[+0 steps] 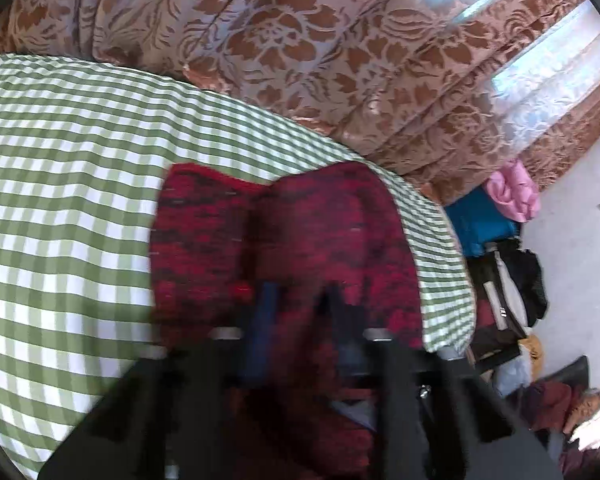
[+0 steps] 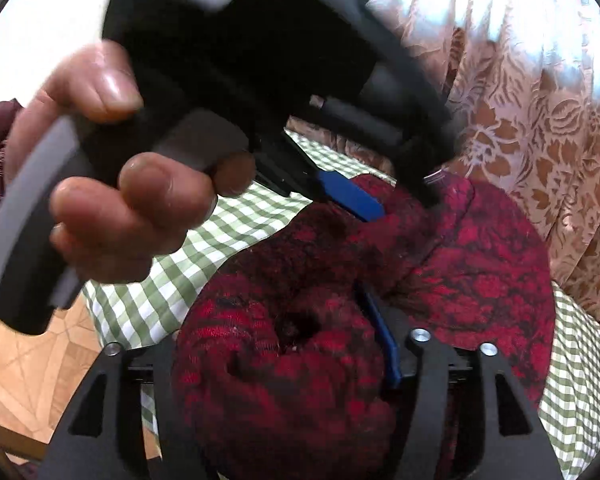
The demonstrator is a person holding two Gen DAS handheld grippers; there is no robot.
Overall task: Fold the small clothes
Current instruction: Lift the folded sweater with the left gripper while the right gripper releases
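Note:
A red and black knitted garment (image 1: 300,232) lies on the green checked tablecloth (image 1: 60,200). In the left wrist view, which is blurred by motion, my left gripper (image 1: 300,300) sits over the garment with its fingers close together and cloth between them. In the right wrist view the garment (image 2: 480,272) is bunched up over my right gripper (image 2: 356,312); only one blue finger pad (image 2: 384,340) shows and the other side is buried in cloth. The left gripper (image 2: 396,204), held by a hand (image 2: 132,208), pinches the garment's far edge with its blue pad (image 2: 352,196).
Floral brown curtains (image 1: 340,60) hang behind the table. A pile of clothes, blue (image 1: 476,224), pink (image 1: 512,192) and black, lies on the floor to the right. A tan patterned floor (image 2: 28,368) shows past the table's left edge.

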